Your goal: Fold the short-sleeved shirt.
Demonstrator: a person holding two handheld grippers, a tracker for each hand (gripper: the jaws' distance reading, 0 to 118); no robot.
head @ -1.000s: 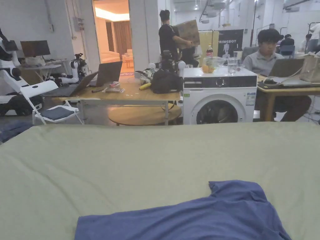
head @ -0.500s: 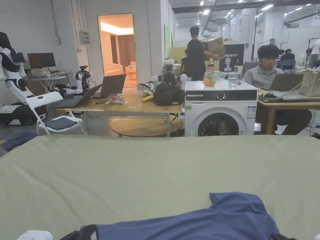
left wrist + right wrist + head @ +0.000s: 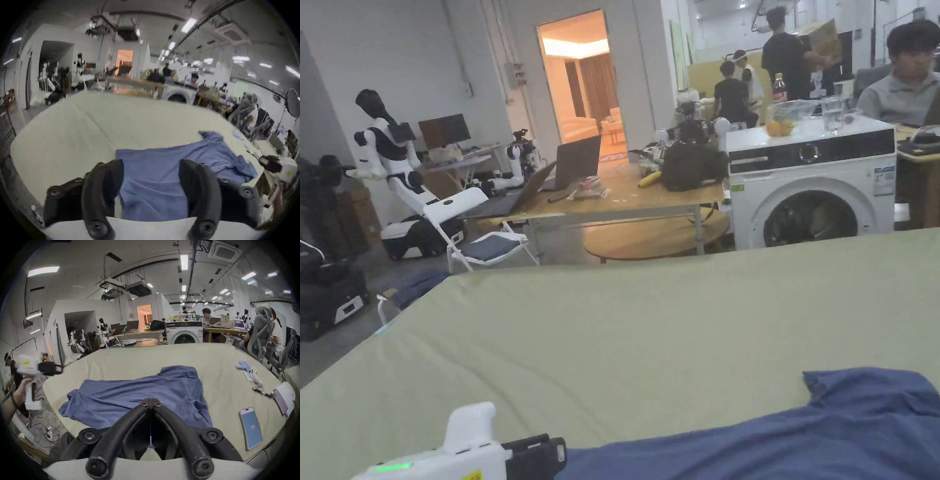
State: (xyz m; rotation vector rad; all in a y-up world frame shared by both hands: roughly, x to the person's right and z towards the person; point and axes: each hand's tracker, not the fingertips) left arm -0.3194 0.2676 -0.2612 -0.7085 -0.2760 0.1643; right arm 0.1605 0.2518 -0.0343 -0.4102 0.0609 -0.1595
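**Blue shirt lies unfolded on green-covered surface**

Head view: the blue short-sleeved shirt [image 3: 800, 431] lies spread along the near edge of the surface [image 3: 625, 331], one sleeve pointing toward the far edge. The left gripper [image 3: 534, 456] pokes in at the near left corner; whether its fingers are apart cannot be told here.

Left gripper view: the fingers [image 3: 103, 186] stand spread wide over the shirt's hem [image 3: 152, 178], grasping nothing.

Right gripper view: the right gripper [image 3: 150, 402] has its fingers [image 3: 170, 418] clenched tip to tip above the shirt, with no cloth visibly pinched. A phone [image 3: 250, 428] lies near the right edge.
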